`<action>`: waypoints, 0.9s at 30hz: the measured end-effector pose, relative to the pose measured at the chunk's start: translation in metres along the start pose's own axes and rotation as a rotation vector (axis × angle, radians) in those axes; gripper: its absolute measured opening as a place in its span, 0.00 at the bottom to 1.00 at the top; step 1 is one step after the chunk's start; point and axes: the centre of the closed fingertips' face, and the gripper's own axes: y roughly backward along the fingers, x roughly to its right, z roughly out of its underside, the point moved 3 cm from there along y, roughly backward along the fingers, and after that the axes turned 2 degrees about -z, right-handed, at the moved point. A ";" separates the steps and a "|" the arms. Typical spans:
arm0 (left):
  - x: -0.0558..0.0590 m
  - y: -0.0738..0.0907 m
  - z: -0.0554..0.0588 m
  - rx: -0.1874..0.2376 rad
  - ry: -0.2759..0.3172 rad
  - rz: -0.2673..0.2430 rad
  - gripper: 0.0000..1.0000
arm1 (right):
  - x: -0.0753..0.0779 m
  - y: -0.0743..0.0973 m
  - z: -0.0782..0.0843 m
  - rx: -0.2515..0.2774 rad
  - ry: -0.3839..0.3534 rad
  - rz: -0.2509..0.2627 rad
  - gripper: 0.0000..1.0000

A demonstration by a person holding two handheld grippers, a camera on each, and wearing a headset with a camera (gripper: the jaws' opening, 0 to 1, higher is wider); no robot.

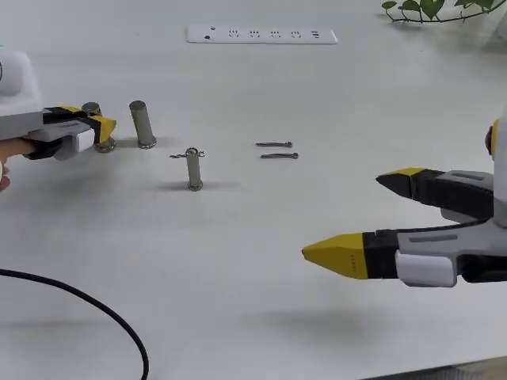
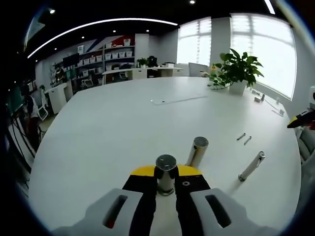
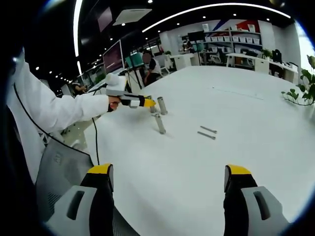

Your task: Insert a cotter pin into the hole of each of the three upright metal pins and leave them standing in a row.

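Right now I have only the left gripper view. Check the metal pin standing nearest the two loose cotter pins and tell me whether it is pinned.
Observer: It is. In the head view a cotter pin sits through the hole near the top of that metal pin.
Operator: Report the right gripper.
Observer: The right gripper is open, with its jaws wide apart and nothing between them.
Operator: Check the base of the pin between my jaws.
Observer: The far-left metal pin looks to have its base down on the table, not lifted.
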 end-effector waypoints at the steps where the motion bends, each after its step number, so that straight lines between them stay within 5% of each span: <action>1: 0.001 0.003 -0.001 0.006 -0.002 -0.001 0.10 | 0.001 0.000 0.000 0.002 0.000 -0.001 0.91; 13: 0.019 0.040 -0.009 0.018 -0.002 -0.002 0.10 | -0.005 -0.002 -0.007 0.013 0.035 -0.027 0.91; 27: 0.055 0.084 -0.016 0.033 0.008 -0.069 0.10 | -0.012 0.001 -0.006 0.018 0.086 -0.056 0.92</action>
